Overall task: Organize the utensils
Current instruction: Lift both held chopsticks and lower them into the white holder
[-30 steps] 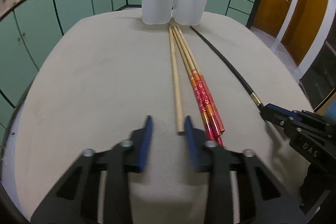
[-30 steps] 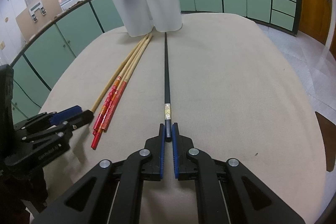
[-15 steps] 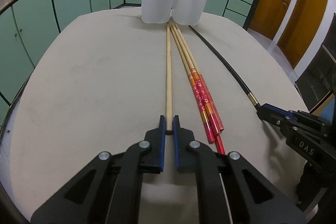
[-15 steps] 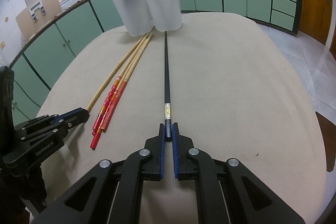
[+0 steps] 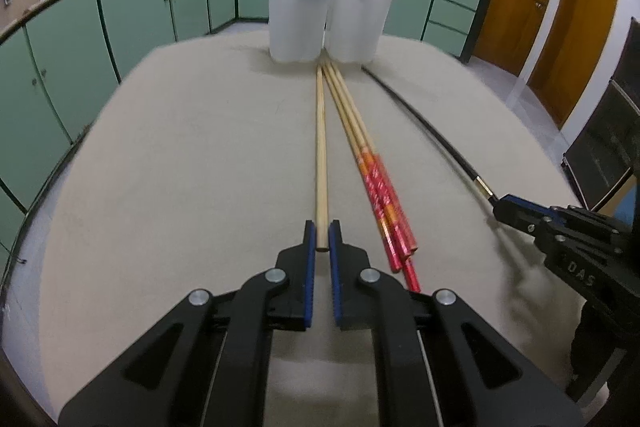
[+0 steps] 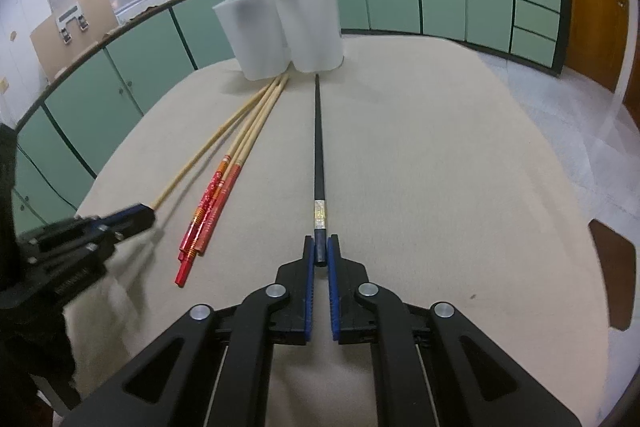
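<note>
With each claw clamped on one chopstick's near end, the pickup step looks complete: the left claw [image 5: 322,243] holds the plain wooden chopstick [image 5: 320,147], the right claw [image 6: 321,251] the black chopstick [image 6: 318,147], both lying along the bench [image 5: 180,167]. Next, each likely needs lifting and dropping into the white holders [image 5: 326,19].

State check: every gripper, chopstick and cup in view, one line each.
left gripper: shut on plain wooden chopstick
right gripper: shut on black chopstick
plain wooden chopstick: flat on table, near end gripped
black chopstick: flat on table, near end gripped
red-handled chopsticks: loose bundle, flat on table, ungripped
left cup: upright, holds a dark utensil
right cup: upright, holds a wooden stick
</note>
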Motion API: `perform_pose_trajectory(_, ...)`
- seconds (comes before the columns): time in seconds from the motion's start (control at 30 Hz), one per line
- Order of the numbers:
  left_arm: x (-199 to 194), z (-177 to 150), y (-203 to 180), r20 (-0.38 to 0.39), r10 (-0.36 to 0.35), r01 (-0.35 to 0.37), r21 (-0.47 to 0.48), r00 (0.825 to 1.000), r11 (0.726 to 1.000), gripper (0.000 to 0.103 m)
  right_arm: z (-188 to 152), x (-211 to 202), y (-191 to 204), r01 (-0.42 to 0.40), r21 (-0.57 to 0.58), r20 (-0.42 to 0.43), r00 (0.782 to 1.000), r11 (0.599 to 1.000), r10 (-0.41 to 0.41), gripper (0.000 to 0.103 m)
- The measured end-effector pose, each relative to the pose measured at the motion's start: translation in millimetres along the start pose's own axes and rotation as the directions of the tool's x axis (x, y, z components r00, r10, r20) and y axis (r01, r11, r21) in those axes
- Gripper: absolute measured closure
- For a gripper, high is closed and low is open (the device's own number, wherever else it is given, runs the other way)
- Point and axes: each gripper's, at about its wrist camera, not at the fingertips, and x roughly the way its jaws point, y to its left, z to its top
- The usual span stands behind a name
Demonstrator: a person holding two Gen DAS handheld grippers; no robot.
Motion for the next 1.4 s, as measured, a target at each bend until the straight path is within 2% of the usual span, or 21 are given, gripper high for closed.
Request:
perform_pose_trajectory(0.23, -42, 22, 2, 0.108, 0.008, -0.011, 0.026, 0.994, 1.0, 0.097, 19, -34, 1, -0.003, -0.02, 0.084, 0.996, 1.0, 0.005, 0.097)
perform_pose_trajectory(0.43, -79, 51, 3, 0.227, 0.009, -0.02, 0.045, 0.974, 0.999, 0.097, 49, -70, 3, 0.002, -0.062, 0.169, 0.986, 0.998, 0.008, 0.097)
perform_pose_trajectory(0.63, -96, 80, 3, 0.291, -0.009, -0.011, 0.066, 0.957, 0.998, 0.097, 86, -94, 4, -0.016, -0.1, 0.218, 0.975, 0.995, 0.037, 0.097)
perform_pose_trajectory(0.83, -101, 108, 3, 0.323, -0.033, 0.006, 0.083, 0.946, 0.996, 0.097, 124, -104, 6, -0.019, -0.146, 0.235, 0.971, 0.989, 0.053, 0.097)
perform_pose_trajectory(1.17, -100, 159, 4, 0.32, -0.093, 0.053, 0.134, 0.943, 0.99, 0.097, 190, -113, 7, -0.091, -0.215, 0.185, 0.974, 0.972, 0.133, 0.097)
perform_pose_trajectory(1.4, -118, 183, -3, 0.356, -0.126, 0.062, 0.186, 0.926, 0.981, 0.097, 223, -128, 17, -0.119, -0.261, 0.193, 0.966, 0.958, 0.172, 0.097)
